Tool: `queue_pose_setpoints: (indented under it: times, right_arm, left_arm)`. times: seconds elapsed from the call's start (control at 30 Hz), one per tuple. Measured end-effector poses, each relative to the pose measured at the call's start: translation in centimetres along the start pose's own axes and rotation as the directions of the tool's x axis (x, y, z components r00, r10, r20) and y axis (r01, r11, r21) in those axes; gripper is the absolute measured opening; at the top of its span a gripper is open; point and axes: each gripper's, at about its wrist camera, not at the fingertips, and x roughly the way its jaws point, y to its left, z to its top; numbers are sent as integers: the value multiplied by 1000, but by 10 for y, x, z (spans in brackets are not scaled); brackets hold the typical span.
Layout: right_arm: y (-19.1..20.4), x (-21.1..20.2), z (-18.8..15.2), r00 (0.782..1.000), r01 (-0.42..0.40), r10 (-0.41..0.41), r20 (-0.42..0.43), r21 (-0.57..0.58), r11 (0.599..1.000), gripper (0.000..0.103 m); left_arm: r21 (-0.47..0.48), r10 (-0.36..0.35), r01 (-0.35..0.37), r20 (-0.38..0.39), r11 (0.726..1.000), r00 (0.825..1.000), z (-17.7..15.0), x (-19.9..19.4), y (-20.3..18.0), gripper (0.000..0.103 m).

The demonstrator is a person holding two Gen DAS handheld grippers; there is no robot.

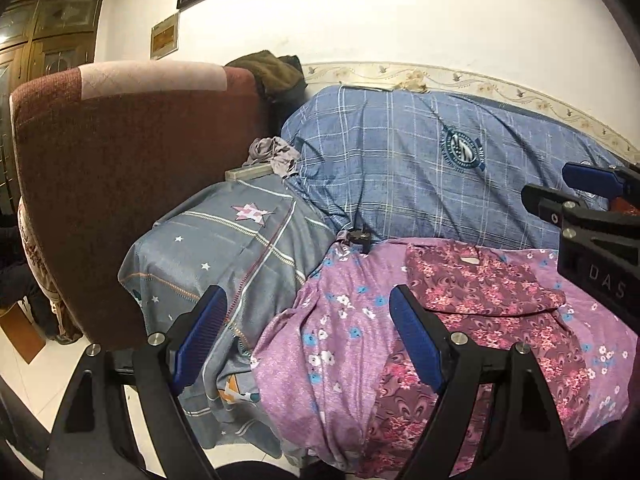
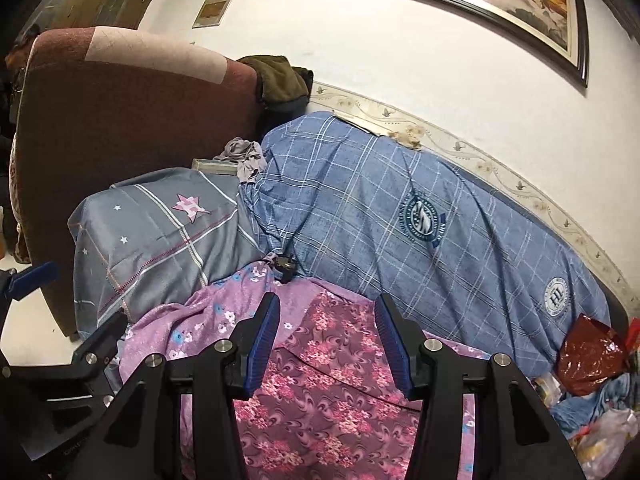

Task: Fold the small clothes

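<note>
- The left gripper [image 1: 308, 336], black-framed with blue ribbed pads, is hanging above the bedding with its jaws spread wide and nothing between them.
- The right gripper [image 2: 326, 340] is standing about half open, also empty, hovering over the task's garment.
- That garment, a small maroon cloth with a pink flower print [image 2: 320, 392], is lying flat on a lilac floral sheet [image 1: 320, 340]; in the left wrist view it is sitting from 3 to 5 o'clock, with a pale neck label showing at its far end.
- A fold line is already crossing the garment, so I judge the folding is partway through and both hands are pausing between grips.
- The next move is probably calling for each gripper to come down on a free edge or corner of the maroon cloth, pinching only that layer and not the lilac sheet beneath.
- Room is looking open toward 12 o'clock, up to the blue checked quilt [image 1: 420, 160] rising like a wall behind.
- At 9 to 10 o'clock a grey star-printed pillow [image 1: 224, 248] and a dark red upholstered armchair [image 1: 132, 168] are hemming in the left side.
- A small black object [image 2: 285, 266], too small to identify, is lying just beyond the sheet's far edge.
- In the right wrist view a crinkled red foil bag [image 2: 592, 356] is crowding 4 o'clock.
</note>
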Motion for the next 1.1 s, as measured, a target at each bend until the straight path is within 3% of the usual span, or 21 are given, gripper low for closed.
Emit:
queue_pose_setpoints:
  times: [0.1,0.17,0.23,0.27,0.3,0.37,0.4,0.5,0.57,0.63,0.7,0.8,0.9,0.93,0.97,1.0,1.1]
  right_arm:
    - [-10,-11,-8,1000,11,-11,1,3,1000,53]
    - [-21,-15,-20,1000,12,-12,-14,5,1000,61]
    - [-38,-13,-40,998,-11,13,-64,25,1000,63]
    - [-53,-9,-55,993,-33,39,-108,53,998,63]
    - [-67,-6,-68,988,-48,59,-142,83,995,63]
    - [-104,3,-105,970,-58,99,-224,180,982,63]
    - [-125,6,-129,957,-60,124,-263,239,969,64]
    - [-173,13,-199,911,-61,219,-349,413,909,66]
    - [-194,17,-244,873,-36,278,-402,516,856,66]
    - [-210,21,-289,830,-1,335,-445,600,800,66]
    - [-218,21,-323,809,38,352,-472,639,769,66]
    - [-231,19,-357,794,79,369,-482,685,725,66]
    - [-244,21,-380,794,90,394,-464,729,678,66]
    - [-251,22,-389,797,95,400,-453,748,657,66]
    - [-256,23,-396,799,107,403,-446,765,635,66]
    - [-262,25,-402,801,118,406,-441,780,614,66]
    - [-277,30,-421,807,143,424,-412,832,537,65]
  left_arm:
    - [-3,-57,57,-33,998,998,-4,-2,-8,85]
    - [-19,-105,104,-77,994,991,-14,6,-11,86]
    - [-2,-146,148,-183,989,972,-35,28,-18,86]
    - [-4,-164,167,-239,986,957,-44,40,-20,86]
    - [-27,-188,189,-323,982,927,-60,57,-19,86]
    - [-126,-226,188,-487,974,844,-102,94,-11,85]
    - [-150,-224,169,-535,974,815,-120,105,-8,85]
    - [-118,-191,151,-614,982,765,-163,127,-14,74]
    - [-121,-219,184,-632,975,744,-181,133,-24,55]
    - [-137,-261,227,-634,964,728,-192,139,-36,53]
    - [-90,-263,268,-635,959,727,-200,145,-53,53]
    - [-41,-254,292,-619,955,743,-207,153,-66,53]
    - [-22,-258,320,-645,947,719,-218,168,-74,53]
    - [-28,-261,326,-666,945,699,-222,174,-76,50]
    - [-49,-287,344,-667,938,688,-223,175,-77,33]
    - [-72,-323,374,-665,925,673,-223,174,-78,25]
    - [-94,-382,427,-644,899,663,-219,169,-81,10]
